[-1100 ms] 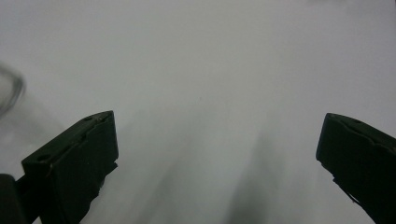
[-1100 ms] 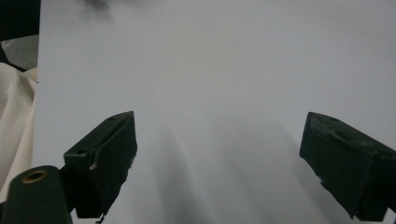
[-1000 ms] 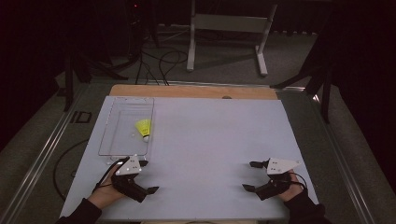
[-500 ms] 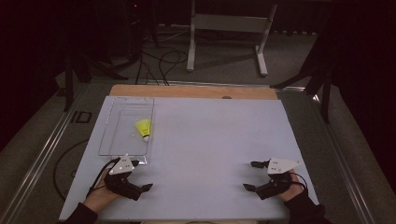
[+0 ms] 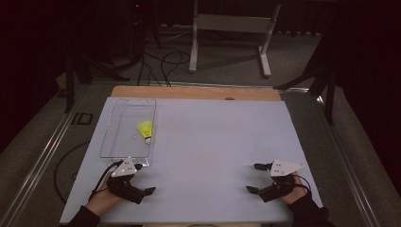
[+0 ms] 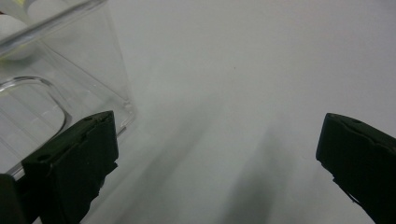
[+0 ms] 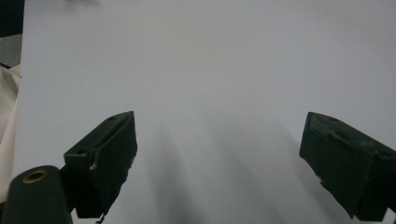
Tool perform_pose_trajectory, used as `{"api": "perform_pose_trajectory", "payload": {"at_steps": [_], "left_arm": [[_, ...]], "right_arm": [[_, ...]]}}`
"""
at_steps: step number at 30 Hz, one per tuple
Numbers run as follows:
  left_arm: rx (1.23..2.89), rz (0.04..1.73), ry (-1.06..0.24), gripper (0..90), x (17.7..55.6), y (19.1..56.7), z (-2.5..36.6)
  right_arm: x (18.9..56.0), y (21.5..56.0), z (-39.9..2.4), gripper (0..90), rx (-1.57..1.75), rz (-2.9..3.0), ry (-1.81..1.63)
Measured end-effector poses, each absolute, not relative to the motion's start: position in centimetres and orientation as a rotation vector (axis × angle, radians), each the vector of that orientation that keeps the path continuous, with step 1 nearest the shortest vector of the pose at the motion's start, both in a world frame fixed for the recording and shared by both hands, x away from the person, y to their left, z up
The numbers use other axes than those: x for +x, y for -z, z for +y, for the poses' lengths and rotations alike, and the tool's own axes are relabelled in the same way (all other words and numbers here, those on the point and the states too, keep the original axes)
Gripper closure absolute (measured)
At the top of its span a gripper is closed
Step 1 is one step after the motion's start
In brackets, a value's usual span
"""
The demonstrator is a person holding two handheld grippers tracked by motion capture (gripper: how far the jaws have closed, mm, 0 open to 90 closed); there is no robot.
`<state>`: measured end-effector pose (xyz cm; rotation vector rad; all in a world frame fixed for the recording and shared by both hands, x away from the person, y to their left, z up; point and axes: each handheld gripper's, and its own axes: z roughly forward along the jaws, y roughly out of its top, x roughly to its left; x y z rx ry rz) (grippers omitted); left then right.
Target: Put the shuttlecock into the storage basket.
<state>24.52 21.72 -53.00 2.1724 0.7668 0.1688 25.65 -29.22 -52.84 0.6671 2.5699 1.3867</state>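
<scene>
Left gripper [image 5: 142,178] jaws wide, nothing held, just beside the clear tray's [image 5: 109,138] near corner. Right gripper [image 5: 256,178] wide too, over bare white tabletop [image 5: 213,142]. Yellow shuttlecock [image 5: 145,129] lies in tray; cork end blurred. No readable markings.

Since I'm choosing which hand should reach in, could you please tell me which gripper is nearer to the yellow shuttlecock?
Left. The left gripper sits just past the near end of the clear tray holding the shuttlecock. The right gripper is far across the table's near right side.
</scene>
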Motion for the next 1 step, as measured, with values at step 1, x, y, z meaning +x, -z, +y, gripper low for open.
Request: {"api": "perform_pose_trajectory", "payload": {"at_steps": [1], "left_arm": [[2.172, 0.767, -0.169, 0.0, 24.52, 53.00, 21.72]], "right_arm": [[25.66, 52.87, -29.22, 11.3, 0.667, 2.569, -1.389]]}}
